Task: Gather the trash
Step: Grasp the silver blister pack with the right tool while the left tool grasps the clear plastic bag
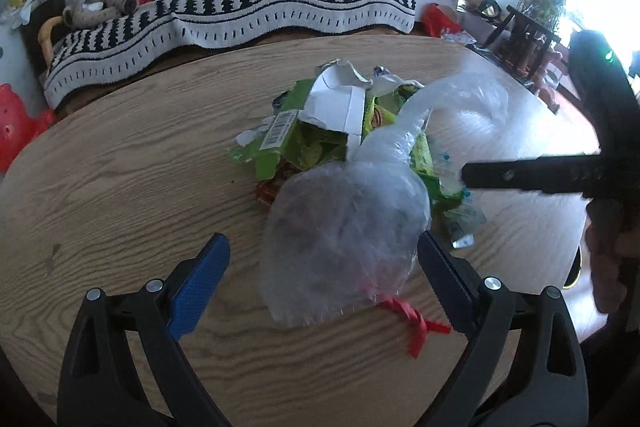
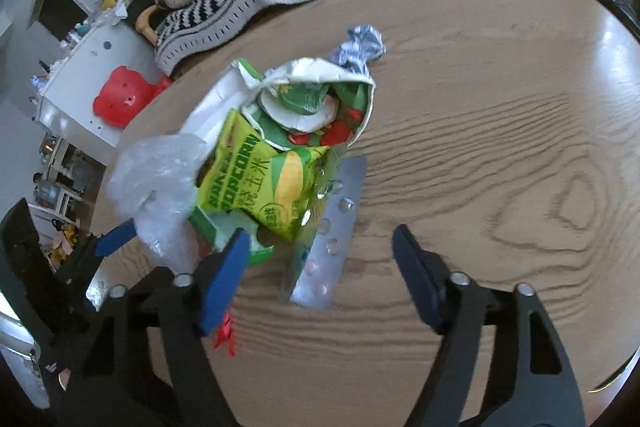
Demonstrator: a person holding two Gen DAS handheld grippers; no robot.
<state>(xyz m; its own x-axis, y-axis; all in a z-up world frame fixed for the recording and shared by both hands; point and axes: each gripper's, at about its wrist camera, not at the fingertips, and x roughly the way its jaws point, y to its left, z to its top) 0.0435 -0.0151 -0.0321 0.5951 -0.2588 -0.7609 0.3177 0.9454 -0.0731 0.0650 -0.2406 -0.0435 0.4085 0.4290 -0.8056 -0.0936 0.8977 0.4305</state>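
Left gripper [image 1: 322, 281] prob. straddles bag [image 1: 344, 227].

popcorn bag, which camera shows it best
The right wrist view: the yellow-green popcorn bag faces the camera with its lettering readable. In the left wrist view it is mostly hidden behind the clear plastic bag.

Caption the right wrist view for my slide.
Open right gripper hovers above a blister pack beside a popcorn bag.
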